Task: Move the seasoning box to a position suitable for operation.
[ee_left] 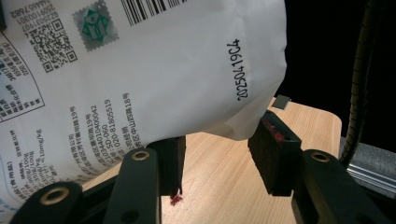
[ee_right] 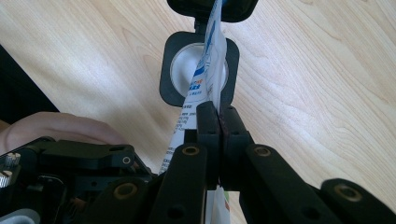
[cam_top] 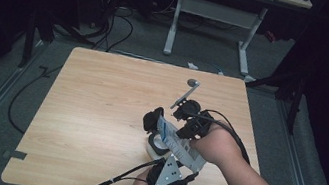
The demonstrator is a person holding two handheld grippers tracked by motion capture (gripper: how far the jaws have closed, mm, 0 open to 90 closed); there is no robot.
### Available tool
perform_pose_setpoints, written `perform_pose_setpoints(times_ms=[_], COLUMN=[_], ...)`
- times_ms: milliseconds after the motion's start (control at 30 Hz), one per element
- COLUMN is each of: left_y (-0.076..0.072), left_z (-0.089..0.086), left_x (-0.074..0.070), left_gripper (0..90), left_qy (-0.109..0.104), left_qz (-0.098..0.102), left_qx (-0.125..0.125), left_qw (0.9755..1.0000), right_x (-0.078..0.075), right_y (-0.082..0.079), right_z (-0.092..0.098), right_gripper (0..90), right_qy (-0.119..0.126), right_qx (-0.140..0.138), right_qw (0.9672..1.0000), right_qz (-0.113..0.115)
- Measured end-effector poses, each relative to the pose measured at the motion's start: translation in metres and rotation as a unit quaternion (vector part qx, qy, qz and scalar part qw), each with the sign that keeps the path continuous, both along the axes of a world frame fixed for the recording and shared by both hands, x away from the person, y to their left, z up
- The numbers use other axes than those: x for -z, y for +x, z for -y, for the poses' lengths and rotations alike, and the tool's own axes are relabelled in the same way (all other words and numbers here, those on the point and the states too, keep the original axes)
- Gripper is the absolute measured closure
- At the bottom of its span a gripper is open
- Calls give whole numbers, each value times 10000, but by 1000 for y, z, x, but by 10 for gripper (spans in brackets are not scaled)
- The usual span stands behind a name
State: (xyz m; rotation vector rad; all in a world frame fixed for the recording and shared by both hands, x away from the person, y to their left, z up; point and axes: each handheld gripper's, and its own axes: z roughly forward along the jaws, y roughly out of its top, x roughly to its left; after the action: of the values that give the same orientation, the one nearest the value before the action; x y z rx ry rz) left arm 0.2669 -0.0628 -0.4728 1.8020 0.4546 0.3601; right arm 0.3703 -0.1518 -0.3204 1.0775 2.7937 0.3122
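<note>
A white printed packet [cam_top: 178,144] with a barcode and a date code [ee_left: 140,70] hangs tilted over a small white container [cam_top: 157,146]. The container has a square black rim [ee_right: 168,74] and its black lid [cam_top: 152,120] stands open. My right gripper [ee_right: 218,112] is shut on the packet's thin edge [ee_right: 208,56], whose end dips toward the container's mouth; from above it [cam_top: 179,132] comes in from the right. My left gripper [cam_top: 183,160] holds the packet's plump lower part between its half-spread pads [ee_left: 275,154], close to the table's front edge.
The wooden table [cam_top: 98,112] has bare room to the left and at the back. Both forearms enter from the bottom right. Black cables [cam_top: 106,184] trail off the front edge. A white desk frame [cam_top: 216,15] and floor cables [cam_top: 112,28] lie beyond the table.
</note>
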Motion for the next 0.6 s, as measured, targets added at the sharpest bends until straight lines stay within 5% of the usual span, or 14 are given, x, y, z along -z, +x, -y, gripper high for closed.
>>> perform_pose_setpoints(times_ms=[600], left_y=[0], left_z=[-1], left_x=[0], left_gripper=[577], left_qy=[6], left_qz=[8], left_qx=[-17], left_qw=[10000], right_x=[0], right_y=[0], right_z=[-1], right_gripper=[893], right_qy=[10], right_qx=[-7], right_qw=[10000], right_qz=[-3])
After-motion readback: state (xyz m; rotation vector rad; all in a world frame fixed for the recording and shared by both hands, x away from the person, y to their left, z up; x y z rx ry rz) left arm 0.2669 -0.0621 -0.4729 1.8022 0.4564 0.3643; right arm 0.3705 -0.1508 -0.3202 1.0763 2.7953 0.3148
